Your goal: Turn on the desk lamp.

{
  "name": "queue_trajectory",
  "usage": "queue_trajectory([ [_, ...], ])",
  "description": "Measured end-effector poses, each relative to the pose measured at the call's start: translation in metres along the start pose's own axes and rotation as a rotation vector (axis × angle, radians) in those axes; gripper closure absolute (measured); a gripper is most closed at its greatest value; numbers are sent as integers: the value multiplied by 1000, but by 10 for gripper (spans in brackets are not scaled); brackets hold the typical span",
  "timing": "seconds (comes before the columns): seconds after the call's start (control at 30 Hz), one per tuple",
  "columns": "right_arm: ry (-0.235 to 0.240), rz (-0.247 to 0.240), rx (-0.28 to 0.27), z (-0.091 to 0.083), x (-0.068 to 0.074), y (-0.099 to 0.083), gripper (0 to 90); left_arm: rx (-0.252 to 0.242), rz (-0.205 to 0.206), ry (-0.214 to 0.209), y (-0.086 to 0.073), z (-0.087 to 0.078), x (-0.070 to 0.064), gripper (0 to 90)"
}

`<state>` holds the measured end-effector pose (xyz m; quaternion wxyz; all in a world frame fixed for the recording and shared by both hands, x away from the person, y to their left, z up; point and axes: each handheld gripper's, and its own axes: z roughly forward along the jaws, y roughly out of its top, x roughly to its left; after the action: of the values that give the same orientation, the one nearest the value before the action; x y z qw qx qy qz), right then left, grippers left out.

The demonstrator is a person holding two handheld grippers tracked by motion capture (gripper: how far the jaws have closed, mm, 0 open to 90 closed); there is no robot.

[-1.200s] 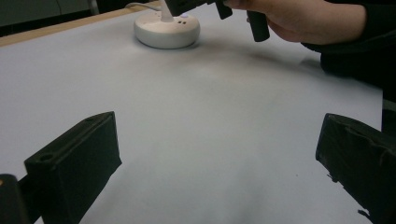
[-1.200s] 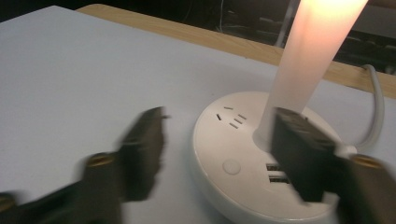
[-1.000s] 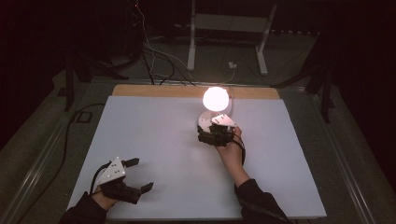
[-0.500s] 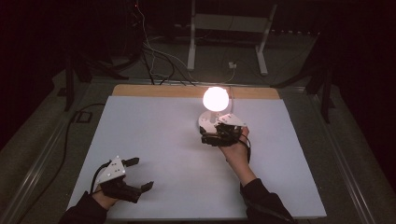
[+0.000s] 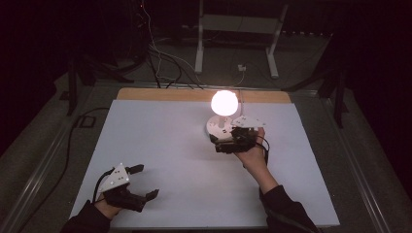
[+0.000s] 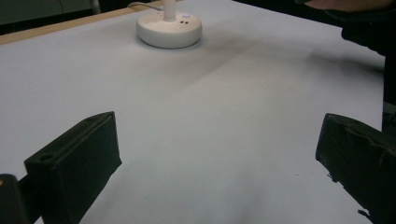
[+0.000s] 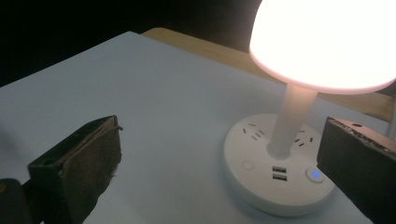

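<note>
White tabletop lies bare between spread left tongs and spread right tongs beside lamp.

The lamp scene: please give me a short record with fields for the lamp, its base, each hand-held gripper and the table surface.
lamp: small white table lamp, lit, upright at the far middle of the table
base: round white base with sockets, two USB ports and a glowing blue button
right hand-held gripper: open, beside the base, holding nothing
left hand-held gripper: open, near the table's near left corner
surface: white sheet on a wooden table
</note>
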<state>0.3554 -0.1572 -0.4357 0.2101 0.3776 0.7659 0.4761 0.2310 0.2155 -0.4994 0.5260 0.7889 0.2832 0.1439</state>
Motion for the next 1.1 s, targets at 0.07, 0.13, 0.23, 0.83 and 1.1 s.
queue_trajectory([
  [0.07, 72, 0, 2, -11, -3, -1, 0, -6, -5, -1, 0, -1, 0, 3],
  [0.13, 92, 3, 4, -15, -5, -1, 0, -5, -3, -2, 0, -1, 0, 3],
  [0.23, 136, 8, -5, -26, -9, -4, 0, -2, -1, -1, 0, 0, 0, 3],
  [0.83, 149, 17, 39, -72, -29, -57, 0, 1, -2, 0, 0, 1, 0, 3],
  [1.1, 125, 36, 59, -92, -41, -85, 0, 6, -1, 2, 0, 1, 0, 3],
])
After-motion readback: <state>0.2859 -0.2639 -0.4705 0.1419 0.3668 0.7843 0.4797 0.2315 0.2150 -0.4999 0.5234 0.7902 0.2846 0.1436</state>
